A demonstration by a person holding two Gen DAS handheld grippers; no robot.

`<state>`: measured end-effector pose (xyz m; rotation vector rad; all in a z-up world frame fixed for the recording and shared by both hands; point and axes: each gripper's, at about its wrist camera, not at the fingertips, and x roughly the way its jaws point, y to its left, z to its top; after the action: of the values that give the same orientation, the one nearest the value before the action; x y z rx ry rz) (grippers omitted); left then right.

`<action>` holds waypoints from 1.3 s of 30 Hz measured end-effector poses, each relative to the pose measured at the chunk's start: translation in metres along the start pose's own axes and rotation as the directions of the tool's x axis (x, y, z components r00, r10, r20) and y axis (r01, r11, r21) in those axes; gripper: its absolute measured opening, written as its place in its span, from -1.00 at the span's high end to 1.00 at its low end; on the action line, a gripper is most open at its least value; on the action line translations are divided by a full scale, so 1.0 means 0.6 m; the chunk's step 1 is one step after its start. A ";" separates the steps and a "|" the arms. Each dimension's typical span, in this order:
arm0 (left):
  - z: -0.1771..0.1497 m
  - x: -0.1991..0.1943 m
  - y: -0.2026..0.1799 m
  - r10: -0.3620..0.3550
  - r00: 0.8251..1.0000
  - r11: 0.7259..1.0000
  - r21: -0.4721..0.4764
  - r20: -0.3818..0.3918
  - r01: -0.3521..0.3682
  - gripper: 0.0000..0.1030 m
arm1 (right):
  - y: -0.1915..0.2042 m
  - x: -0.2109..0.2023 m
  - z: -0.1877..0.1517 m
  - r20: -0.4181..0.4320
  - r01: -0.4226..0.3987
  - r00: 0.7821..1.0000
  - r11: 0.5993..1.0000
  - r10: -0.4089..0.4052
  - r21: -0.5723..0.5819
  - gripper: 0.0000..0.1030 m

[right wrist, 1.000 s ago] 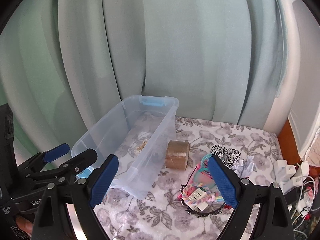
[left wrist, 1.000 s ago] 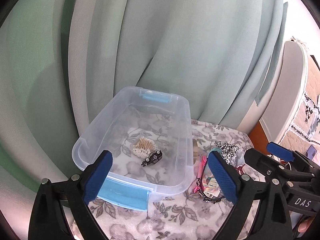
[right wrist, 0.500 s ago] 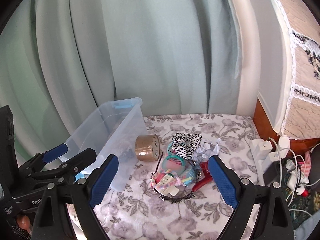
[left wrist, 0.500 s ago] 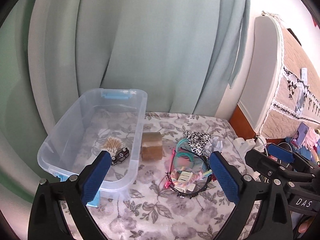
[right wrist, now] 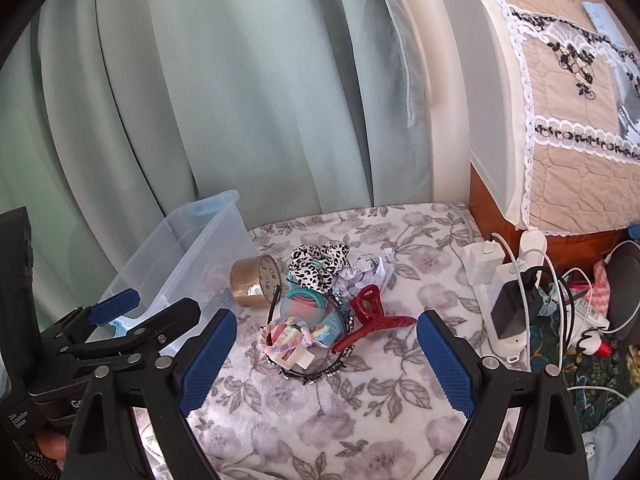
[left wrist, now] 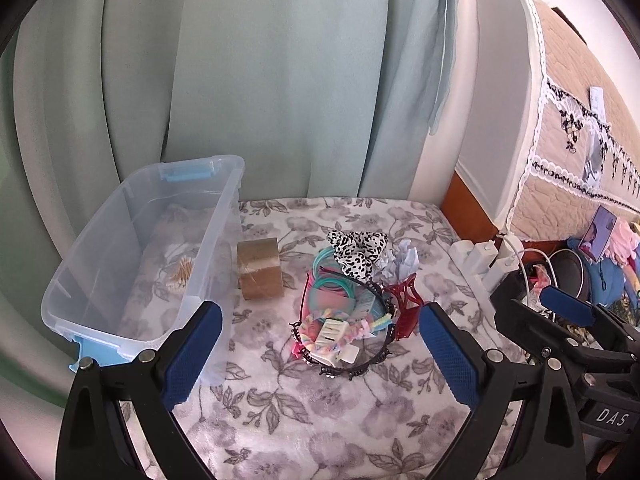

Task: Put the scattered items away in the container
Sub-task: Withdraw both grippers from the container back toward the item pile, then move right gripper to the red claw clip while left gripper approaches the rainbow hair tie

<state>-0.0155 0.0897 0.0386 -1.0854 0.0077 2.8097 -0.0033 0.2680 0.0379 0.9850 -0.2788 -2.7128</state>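
Both jaws stand wide apart and empty: the left gripper (left wrist: 320,352) and right gripper (right wrist: 326,354) hover over the pile. At centre frame lie a red plastic claw clip (right wrist: 370,314), a leopard-print fabric scrunchie (right wrist: 318,266) and a brown tape roll (right wrist: 256,280), beside the clear plastic bin with blue latches (left wrist: 132,248) at left. They look light; the clip is probably stiff and slippery, best pinched across its spine. The grey floral fleece blanket (right wrist: 360,420) would give underfoot; a pale green curtain (right wrist: 220,100) fills the upper frame.

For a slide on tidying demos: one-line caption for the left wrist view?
Open left gripper faces a pile of hair accessories and a tape roll beside the clear bin.
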 end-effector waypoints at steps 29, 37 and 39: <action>-0.081 0.142 -0.023 -0.022 0.955 1.000 0.005 -0.296 0.025 -0.92 | -0.069 0.081 -0.081 -0.193 0.064 0.980 0.995 -0.048 0.077 -0.81; -0.096 0.194 -0.008 -0.014 0.932 0.999 -0.040 -0.362 0.000 -0.92 | -0.083 0.130 -0.085 -0.252 0.067 0.967 0.994 -0.042 0.089 -0.81; -0.099 0.207 -0.006 -0.009 0.926 0.999 -0.049 -0.376 -0.010 -0.92 | -0.085 0.142 -0.084 -0.261 0.067 0.964 0.993 -0.041 0.092 -0.81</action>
<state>-0.0666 0.1048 -0.0888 -1.6191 -0.0247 2.5652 -0.0424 0.2872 -0.0647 1.3789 -0.3449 -2.5990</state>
